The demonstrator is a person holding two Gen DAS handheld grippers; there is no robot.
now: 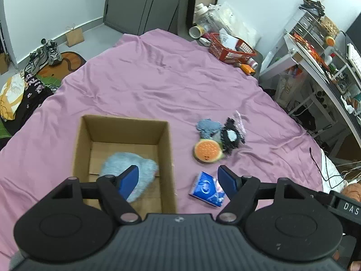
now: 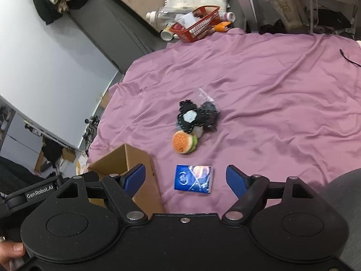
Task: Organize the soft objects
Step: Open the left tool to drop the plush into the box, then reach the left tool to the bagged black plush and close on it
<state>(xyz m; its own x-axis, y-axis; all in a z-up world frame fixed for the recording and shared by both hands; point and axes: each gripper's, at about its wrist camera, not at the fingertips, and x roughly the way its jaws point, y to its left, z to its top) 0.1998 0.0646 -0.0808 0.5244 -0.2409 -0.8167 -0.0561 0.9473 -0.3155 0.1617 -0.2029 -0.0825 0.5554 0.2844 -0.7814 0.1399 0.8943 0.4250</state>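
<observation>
Left wrist view: the left gripper (image 1: 178,178) hangs above a bed covered in a pink sheet (image 1: 158,85), its blue-padded fingers spread wide with nothing between them. Under and just ahead of the left finger sits an open cardboard box (image 1: 167,158); a fluffy pale blue soft item (image 1: 126,164) lies on the box floor, partly behind that finger. Just beside the right finger, on the sheet, lies a blue packet (image 1: 206,188). Ahead and to the right of the gripper, a burger-shaped plush (image 1: 207,151) touches a small pile made of a blue-grey fuzzy item (image 1: 207,127) and a black plush with a pale patch (image 1: 231,136).

Right wrist view: the right gripper (image 2: 186,178) also stands wide open and empty. The blue packet (image 2: 194,177) lies on the sheet between its fingers, below them. The cardboard box (image 2: 140,158) sits by the left finger. Straight ahead lie the burger-shaped plush (image 2: 183,144) and, just beyond and touching it, the black plush with a pale patch (image 2: 194,117). Far ahead, off the bed's edge, stands a red basket (image 2: 198,26).
</observation>
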